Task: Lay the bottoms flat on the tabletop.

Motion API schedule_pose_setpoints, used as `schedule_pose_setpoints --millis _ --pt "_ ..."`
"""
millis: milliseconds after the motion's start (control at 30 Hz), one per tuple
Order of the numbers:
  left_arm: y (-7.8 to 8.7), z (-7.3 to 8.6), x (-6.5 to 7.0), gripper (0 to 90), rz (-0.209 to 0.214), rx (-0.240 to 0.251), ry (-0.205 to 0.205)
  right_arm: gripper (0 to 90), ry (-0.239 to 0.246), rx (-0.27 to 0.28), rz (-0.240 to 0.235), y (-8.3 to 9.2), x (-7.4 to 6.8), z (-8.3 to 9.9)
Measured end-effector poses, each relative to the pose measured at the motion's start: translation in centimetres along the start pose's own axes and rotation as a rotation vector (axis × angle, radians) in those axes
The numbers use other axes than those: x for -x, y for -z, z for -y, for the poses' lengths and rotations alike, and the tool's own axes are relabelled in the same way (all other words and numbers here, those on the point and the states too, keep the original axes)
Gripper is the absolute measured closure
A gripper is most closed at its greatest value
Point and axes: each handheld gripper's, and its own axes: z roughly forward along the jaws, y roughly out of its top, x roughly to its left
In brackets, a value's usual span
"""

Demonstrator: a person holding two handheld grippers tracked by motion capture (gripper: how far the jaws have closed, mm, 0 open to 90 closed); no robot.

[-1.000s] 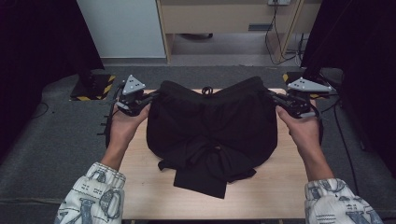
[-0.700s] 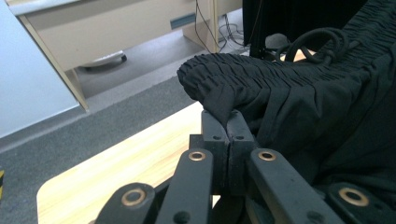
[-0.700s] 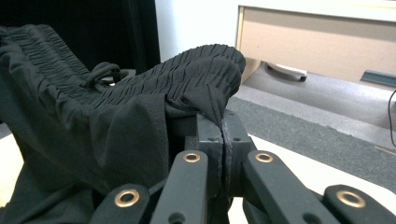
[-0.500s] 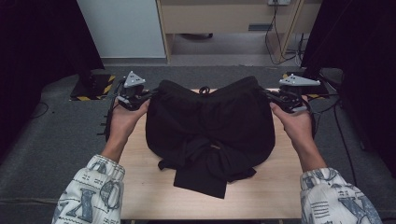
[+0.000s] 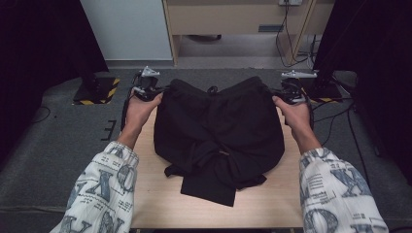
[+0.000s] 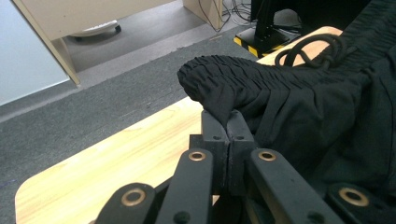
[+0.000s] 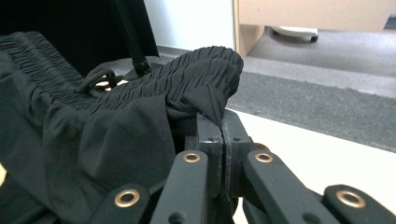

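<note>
Both claws – left gripper [image 6: 227, 122], right gripper [image 7: 220, 125] – pinched the black shorts' [image 5: 218, 126] elastic waistband [image 6: 243, 81] corners; I judged that even tension mattered most, to keep them flat.

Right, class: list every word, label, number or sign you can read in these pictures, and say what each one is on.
"K": large letter in the print on the left sleeve.
Right sleeve: printed lettering, too blurred to read.
Black shorts, left tool, right tool: no readable text.
Yellow-black hazard stripes on the stand base: a marking, no words.
</note>
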Motion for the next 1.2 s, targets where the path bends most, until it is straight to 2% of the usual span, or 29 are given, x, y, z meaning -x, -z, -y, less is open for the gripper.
schedule_pose_setpoints --millis 67,100,133,167,233,267,300,333,367,400,433,467,500,567,600,633,700,833,867,900,967,1100,1133,1200 --pt "-0.9 -0.7 -0.9 88.5 -0.011 -0.011 0.006 88.9 -0.005 -0.007 0.003 -0.6 0.2 -0.4" --pt "-1.4 -1.3 -1.5 88.5 -0.02 -0.008 0.01 88.9 -0.014 -0.007 0.002 -1.3 0.6 -1.0" --pt "-1.6 -1.6 -1.8 88.5 -0.025 -0.006 0.011 88.9 -0.023 -0.001 0.007 -2.5 1.0 -2.5" --pt "-2.4 -2.5 -2.7 88.5 -0.035 0.009 0.032 88.9 -0.023 0.003 0.006 -2.9 1.2 -3.1" --pt "-3.5 -3.2 -3.7 88.4 -0.051 0.016 0.069 88.3 -0.05 0.025 0.013 -4.3 1.6 -4.5" --pt "-3.5 -3.2 -3.7 87.6 -0.051 0.016 0.069 88.3 -0.05 0.025 0.013 -4.3 1.6 -4.5" --pt "-4.2 -3.3 -4.1 81.9 -0.065 0.018 0.084 76.8 -0.093 0.021 0.038 -5.9 1.9 -5.1" --pt "-4.8 -3.3 -4.5 72.2 -0.072 0.025 0.105 64.5 -0.12 0.014 0.058 -6.7 2.0 -5.0" --pt "-5.4 -3.2 -4.6 72.2 -0.065 0.029 0.126 64.5 -0.12 0.014 0.058 -6.7 2.0 -5.0" --pt "-6.0 -2.7 -4.3 58.5 -0.088 -0.005 0.108 52.0 -0.122 -0.034 0.134 -7.7 2.0 -4.4" --pt "-6.0 -2.7 -4.3 58.4 -0.088 -0.005 0.108 49.2 -0.119 -0.04 0.136 -7.9 2.0 -3.9" --pt "-6.0 -1.9 -3.7 58.2 -0.097 0.006 0.096 45.7 -0.116 -0.051 0.134 -8.0 1.9 -3.4" --pt "-6.0 -1.9 -3.7 56.9 -0.097 0.006 0.096 45.7 -0.116 -0.051 0.134 -8.0 1.9 -3.4" --pt "-5.8 -1.0 -2.9 55.5 -0.08 -0.005 0.085 41.2 -0.09 -0.065 0.133 -7.6 1.6 -2.0" --pt "-5.7 -0.7 -2.7 54.9 -0.079 -0.006 0.082 39.2 -0.096 -0.076 0.12 -7.4 1.5 -1.6" --pt "-5.5 -0.4 -2.4 54.2 -0.075 -0.005 0.081 39.1 -0.099 -0.093 0.106 -7.3 1.5 -1.3" --pt "-5.1 0.2 -1.6 53.3 -0.075 -0.009 0.064 37.8 -0.07 -0.112 0.104 -6.8 1.1 -0.3" --pt "-4.3 1.1 -0.1 48.5 -0.07 -0.004 0.056 34.5 -0.058 -0.136 0.084 -6.0 0.3 1.5" --pt "-4.1 1.5 0.7 47.4 -0.056 -0.019 0.036 33.1 -0.05 -0.141 0.079 -5.5 -0.2 2.2" --pt "-4.0 1.7 1.1 46.6 -0.063 -0.031 0.022 32.2 -0.046 -0.143 0.077 -5.2 -0.4 2.6" --pt "-3.7 2.0 1.7 44.5 -0.068 -0.027 0.017 31.6 -0.041 -0.146 0.077 -5.0 -0.6 2.9" --pt "-3.3 3.2 3.2 41.0 -0.048 -0.023 0.011 27.7 -0.036 -0.144 0.076 -3.5 -1.3 4.8" --pt "-3.2 3.9 4.1 40.3 -0.038 -0.028 0.003 27.1 -0.036 -0.144 0.073 -3.3 -1.5 5.2" --pt "-3.1 4.2 4.5 37.1 -0.036 -0.029 -0.002 26.5 -0.016 -0.151 0.081 -2.8 -1.9 6.0"
